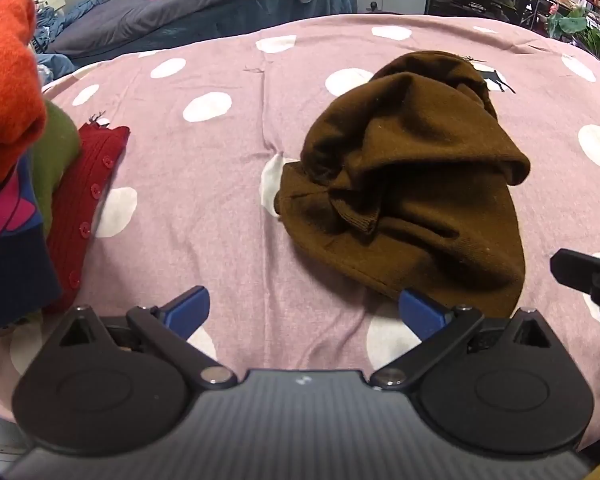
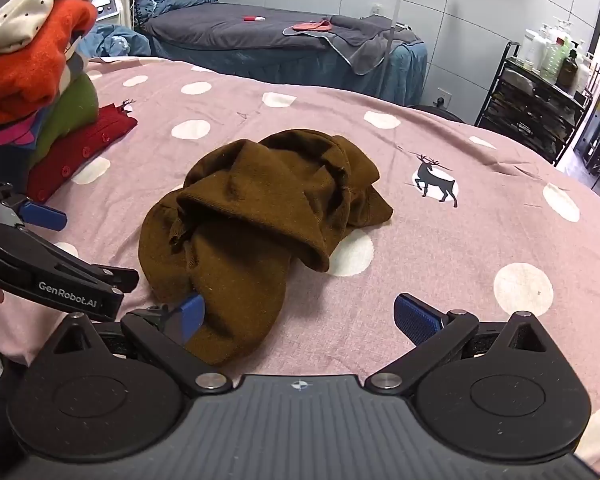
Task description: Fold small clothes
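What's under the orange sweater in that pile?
Under the orange sweater lie a green garment and, lowest, a red buttoned one. A pink-and-navy piece peeks out; the rest is covered.

Each claw has a dark grey ribbed body, 2 black round side plates and black link arms with silver screws. The left claw (image 1: 304, 312) and the right claw (image 2: 300, 316) carry blue ribbed pads (image 2: 416, 318). White letters "GenRobot.AI" mark the left one's side.
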{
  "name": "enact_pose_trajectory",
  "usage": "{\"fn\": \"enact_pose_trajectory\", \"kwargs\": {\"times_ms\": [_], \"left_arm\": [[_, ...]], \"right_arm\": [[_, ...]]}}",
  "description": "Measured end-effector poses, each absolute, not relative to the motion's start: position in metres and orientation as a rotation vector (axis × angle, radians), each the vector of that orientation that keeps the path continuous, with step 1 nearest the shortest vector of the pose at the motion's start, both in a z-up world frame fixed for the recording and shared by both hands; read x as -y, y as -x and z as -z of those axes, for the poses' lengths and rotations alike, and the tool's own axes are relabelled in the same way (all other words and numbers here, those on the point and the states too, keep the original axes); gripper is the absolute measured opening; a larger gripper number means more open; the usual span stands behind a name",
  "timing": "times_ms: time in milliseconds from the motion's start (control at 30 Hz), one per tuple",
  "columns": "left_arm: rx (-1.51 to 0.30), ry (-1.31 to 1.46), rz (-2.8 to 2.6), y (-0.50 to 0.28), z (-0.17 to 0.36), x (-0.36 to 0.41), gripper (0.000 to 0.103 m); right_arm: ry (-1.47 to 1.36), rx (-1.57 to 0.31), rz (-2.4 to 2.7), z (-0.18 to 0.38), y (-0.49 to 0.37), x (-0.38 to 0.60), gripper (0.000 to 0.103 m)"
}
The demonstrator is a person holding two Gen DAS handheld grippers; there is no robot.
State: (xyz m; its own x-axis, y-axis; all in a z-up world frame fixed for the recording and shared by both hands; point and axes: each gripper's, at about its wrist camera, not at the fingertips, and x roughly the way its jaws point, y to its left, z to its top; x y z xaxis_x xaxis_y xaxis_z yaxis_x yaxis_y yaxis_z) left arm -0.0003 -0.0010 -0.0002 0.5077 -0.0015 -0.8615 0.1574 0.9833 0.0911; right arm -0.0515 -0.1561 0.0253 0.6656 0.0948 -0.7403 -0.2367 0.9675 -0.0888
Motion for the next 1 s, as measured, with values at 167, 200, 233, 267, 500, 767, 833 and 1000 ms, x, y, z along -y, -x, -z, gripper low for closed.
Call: {"fn": "enact_pose_trajectory", "kwargs": {"times_ms": [167,200,233,267,500,767,833,1000], "left_arm": [[-1.033,-0.167,0.101,0.002,0.002,0.005,0.103],[-1.030,-0.165,0.097,0.002,0.002,0.007,0.103],[-1.031,-0.163,0.093,0.000,0.003,0.007,0.103],[-1.036,-0.173,0.096,0.000,0.002,0.005,0.103],[-1.044,-0.172,0.098,0.000,0.002,0.002,0.103],[-1.039,-0.181,0.099,0.001,0.005,0.003,0.103],[-1.033,-0.183,0.099,0.001,0.005,0.004,0.103],[-1.030,-0.191,0.098,0.001,0.006,0.004,0.103]], "right_arm": [[0.172,-0.827,-0.192,-0.024,0.051,0.157,0.103],[0.171,-0.829,-0.193,-0.023,0.051,0.157,0.103],[0.170,-0.832,-0.193,-0.022,0.051,0.157,0.103],[0.170,-0.834,-0.193,-0.021,0.051,0.157,0.103],[0.164,-0.841,-0.195,-0.018,0.051,0.155,0.103],[0.162,-0.846,-0.197,-0.017,0.051,0.153,0.103],[0.161,-0.848,-0.196,-0.016,0.050,0.153,0.103],[0.157,-0.852,-0.198,-0.014,0.050,0.153,0.103]]}}
